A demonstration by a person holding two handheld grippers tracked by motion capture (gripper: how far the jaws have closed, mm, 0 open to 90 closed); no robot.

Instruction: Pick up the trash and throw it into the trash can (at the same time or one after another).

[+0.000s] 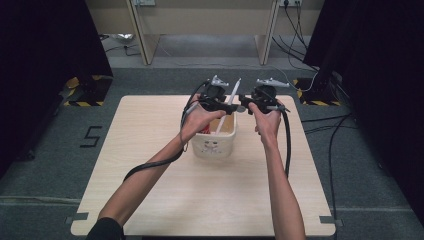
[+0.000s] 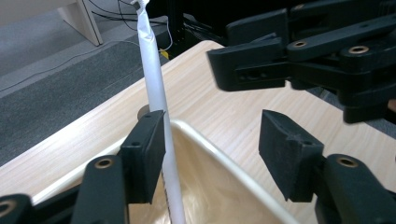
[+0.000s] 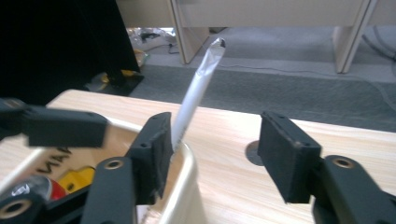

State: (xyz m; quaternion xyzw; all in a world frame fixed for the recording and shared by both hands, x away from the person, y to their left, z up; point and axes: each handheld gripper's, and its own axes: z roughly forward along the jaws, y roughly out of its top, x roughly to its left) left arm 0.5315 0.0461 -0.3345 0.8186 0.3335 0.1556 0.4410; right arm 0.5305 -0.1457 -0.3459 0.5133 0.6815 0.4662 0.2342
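Item: white paper-wrapped stick [image 1: 228,103], probably a wrapped straw. It stands tilted in a cream bin [image 1: 215,145] near the far middle of the counter [image 1: 150,165], its lower end inside and its twisted tip well above the rim.

Bin contents: a yellow object [image 3: 79,179] and a red-and-silver one [image 3: 35,186], both partly hidden.

Left gripper [image 1: 216,98]: jaws apart; the stick lies against the inner face of one jaw, the other jaw well clear of it.

Right gripper [image 1: 261,100]: jaws apart, near the bin's far rim; the stick rises just beside one jaw, whether touching cannot be told. Neither holds anything.

Risks, as judged:
- The grippers sit close together over the bin; closing either could knock the other.
- The stick is thin and its wrapper looks slick, so an off-centre pinch could flick it aside or drop it into the bin.
- A hard clamp would likely crush or crease the wrapper.
- The bin looks light; a jaw catching its rim could shift or tip it.
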